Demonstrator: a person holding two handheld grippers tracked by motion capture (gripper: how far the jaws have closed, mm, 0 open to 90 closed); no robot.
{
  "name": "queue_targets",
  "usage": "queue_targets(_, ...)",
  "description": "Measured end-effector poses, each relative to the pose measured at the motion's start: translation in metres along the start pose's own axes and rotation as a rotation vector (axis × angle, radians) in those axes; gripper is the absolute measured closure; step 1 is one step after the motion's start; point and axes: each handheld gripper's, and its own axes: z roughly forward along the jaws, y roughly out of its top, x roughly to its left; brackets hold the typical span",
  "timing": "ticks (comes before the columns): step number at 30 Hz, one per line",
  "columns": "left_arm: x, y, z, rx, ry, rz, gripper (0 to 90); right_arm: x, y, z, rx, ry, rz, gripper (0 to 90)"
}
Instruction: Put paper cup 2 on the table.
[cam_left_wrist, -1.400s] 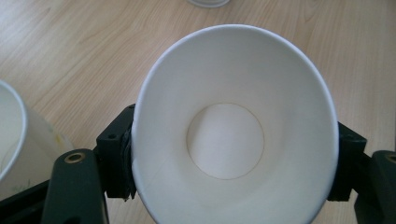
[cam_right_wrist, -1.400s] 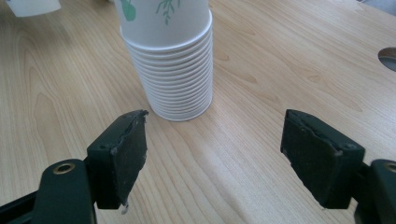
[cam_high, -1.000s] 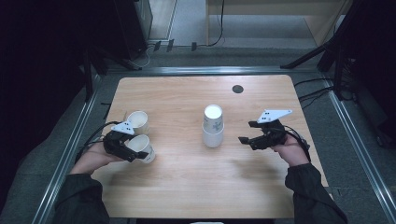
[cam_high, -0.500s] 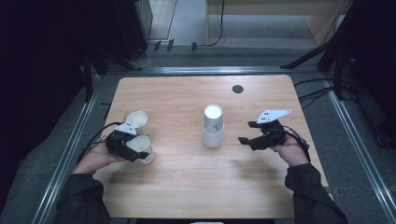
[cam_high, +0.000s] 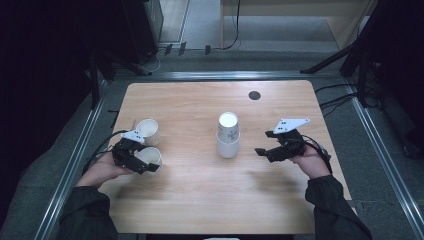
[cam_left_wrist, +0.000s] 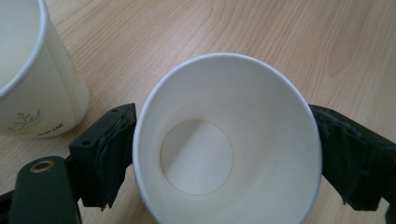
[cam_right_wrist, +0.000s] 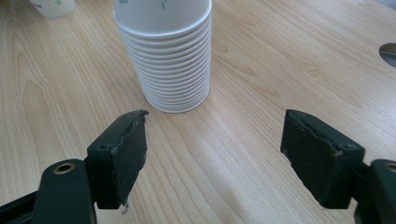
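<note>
1. High view: at the left of the frame the left gripper (cam_high: 146, 163) has its jaws around a paper cup (cam_high: 150, 157) standing open side up, with a second cup (cam_high: 147, 131) just above it. The stack of cups (cam_high: 228, 135) stands mid-frame, upside down. The right gripper (cam_high: 264, 147) hangs at the right, near the stack.

2. Left gripper view: both black jaws press the cup's (cam_left_wrist: 227, 144) sides at centre frame; the second cup (cam_left_wrist: 32, 70) sits upper left on the table (cam_left_wrist: 280, 42).

3. Right gripper view: the jaws are spread wide with nothing between them; the stack (cam_right_wrist: 163, 51) stands at upper centre, beyond them and apart.
</note>
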Motion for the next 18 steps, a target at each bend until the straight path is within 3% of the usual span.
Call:
queue_targets(7,0.000,0.001,-0.005,-0.015,-0.011,-0.013,12.6,0.000,0.000,0.000,0.002,0.000,-0.003,23.0)
queue_targets(18,-0.005,0.007,-0.017,-0.031,0.000,-0.003,12.5,0.001,0.000,0.000,0.006,-0.001,-0.010,23.0)
